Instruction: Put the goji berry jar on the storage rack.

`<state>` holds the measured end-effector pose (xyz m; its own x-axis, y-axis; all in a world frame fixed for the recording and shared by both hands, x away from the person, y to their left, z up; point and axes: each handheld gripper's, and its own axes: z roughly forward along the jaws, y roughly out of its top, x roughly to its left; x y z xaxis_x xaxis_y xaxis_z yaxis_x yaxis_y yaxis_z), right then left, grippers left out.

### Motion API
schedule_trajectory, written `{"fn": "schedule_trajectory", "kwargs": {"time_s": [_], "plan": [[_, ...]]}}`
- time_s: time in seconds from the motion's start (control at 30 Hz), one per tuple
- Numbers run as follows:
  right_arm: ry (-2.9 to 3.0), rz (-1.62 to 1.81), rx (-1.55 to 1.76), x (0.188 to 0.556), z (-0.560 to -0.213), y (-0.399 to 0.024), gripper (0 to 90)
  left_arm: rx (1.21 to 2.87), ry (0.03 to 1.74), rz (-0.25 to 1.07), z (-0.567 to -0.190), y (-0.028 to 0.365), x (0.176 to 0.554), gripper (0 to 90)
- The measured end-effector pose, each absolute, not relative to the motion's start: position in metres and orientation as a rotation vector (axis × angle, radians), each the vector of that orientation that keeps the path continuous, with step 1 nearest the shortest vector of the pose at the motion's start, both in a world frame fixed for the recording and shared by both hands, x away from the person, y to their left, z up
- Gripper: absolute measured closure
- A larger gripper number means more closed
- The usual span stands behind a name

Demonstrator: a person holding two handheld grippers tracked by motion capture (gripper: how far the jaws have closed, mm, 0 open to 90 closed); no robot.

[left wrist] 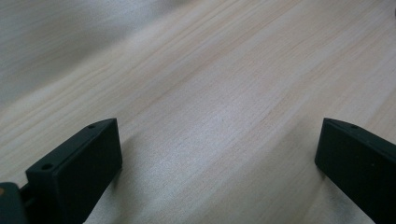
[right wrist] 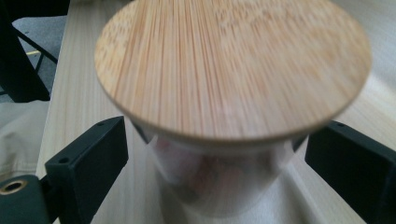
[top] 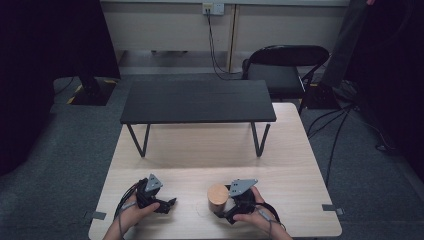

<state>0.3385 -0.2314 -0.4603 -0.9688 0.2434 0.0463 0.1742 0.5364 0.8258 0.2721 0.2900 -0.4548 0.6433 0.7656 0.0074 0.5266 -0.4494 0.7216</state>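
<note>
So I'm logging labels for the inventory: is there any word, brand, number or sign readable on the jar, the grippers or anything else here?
None can be read.
Jar: clear wall, no label showing.
Bamboo lid: plain grain, no print.
Right gripper and left gripper: black jaws, no markings.
Wall socket: too small to tell any marking.

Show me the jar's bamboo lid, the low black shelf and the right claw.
bamboo lid [right wrist: 233, 70], right gripper view, middle of its top.
low black shelf [top: 197, 101], high view, its top board.
right claw [top: 223, 212], high view, between its tips.
</note>
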Motion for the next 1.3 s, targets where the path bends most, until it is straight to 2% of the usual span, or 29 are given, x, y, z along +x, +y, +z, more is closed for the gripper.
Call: {"fn": "schedule_trajectory", "kwargs": {"time_s": [0.27, 0.73, 1.03, 1.3], "plan": [[2.657, 1.471, 0.346, 0.339, -0.466, -0.232, 24.1, 2.157, 1.001, 0.436, -0.455, 0.29, 0.272, 0.0], [2.61, 1.488, 0.358, 0.33, -0.457, -0.236, 25.6, 2.155, 1.003, 0.438, -0.455, 0.29, 0.272, 0.0], [2.623, 1.46, 0.387, 0.327, -0.423, -0.242, 25.6, 2.155, 1.003, 0.439, -0.455, 0.29, 0.272, 0.0], [2.595, 1.495, 0.461, 0.335, -0.365, -0.249, 25.6, 2.155, 1.003, 0.438, -0.455, 0.29, 0.272, 0.0]]}}
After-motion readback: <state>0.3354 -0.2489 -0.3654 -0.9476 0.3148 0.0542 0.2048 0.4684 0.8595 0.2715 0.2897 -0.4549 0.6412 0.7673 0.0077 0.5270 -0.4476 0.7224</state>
